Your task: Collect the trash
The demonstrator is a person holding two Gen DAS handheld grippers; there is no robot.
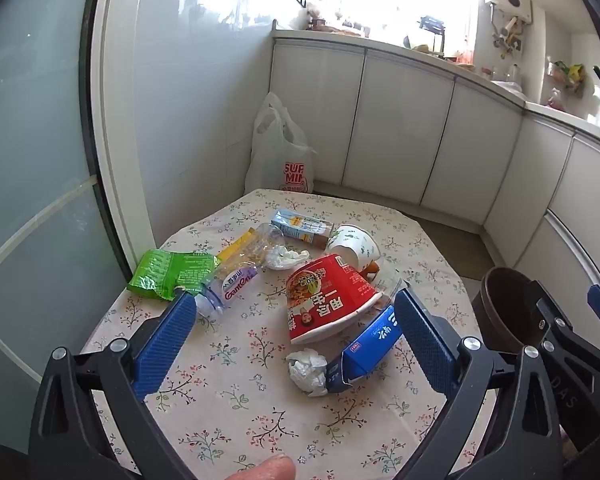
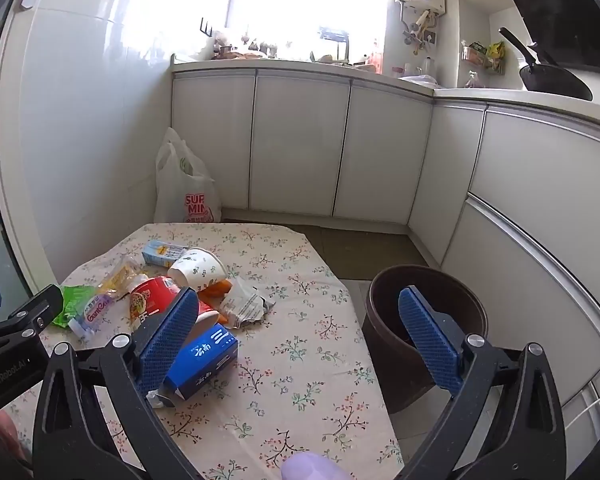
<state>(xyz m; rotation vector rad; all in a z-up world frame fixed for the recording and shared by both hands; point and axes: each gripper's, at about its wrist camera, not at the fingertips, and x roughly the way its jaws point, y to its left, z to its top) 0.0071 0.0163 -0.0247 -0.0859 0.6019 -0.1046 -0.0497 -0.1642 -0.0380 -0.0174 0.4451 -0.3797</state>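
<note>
A pile of trash lies on a small table covered with a flowered cloth [image 1: 228, 392]. Nearest the viewer is a blue carton [image 1: 366, 350], lying flat on its side. Its long axis runs diagonally, from its torn-open end near the front of the table toward the back right. A crumpled white tissue [image 1: 308, 370] touches that torn end on its left side. Just behind both rests a red noodle cup [image 1: 328, 300], tipped on its side. Farther back lie a white paper cup [image 1: 354, 246], a crushed clear plastic bottle [image 1: 230, 284] and a green wrapper [image 1: 168, 274].

The left gripper [image 1: 296, 332] hovers above the near part of the table, tilted downward, its blue pads spread wide with nothing between them touching. The carton and tissue sit straight ahead of it, between the lines of its two fingers, with the carton close to the right pad.

The right gripper [image 2: 298, 338] is also spread wide and empty. From its view the carton [image 2: 204, 362] lies at its left finger, while a dark brown bin [image 2: 424, 336] stands on the floor just beside the table's right edge, behind its right finger.

The left gripper appears better lined up on the carton; the right one is nearer the bin.
</note>
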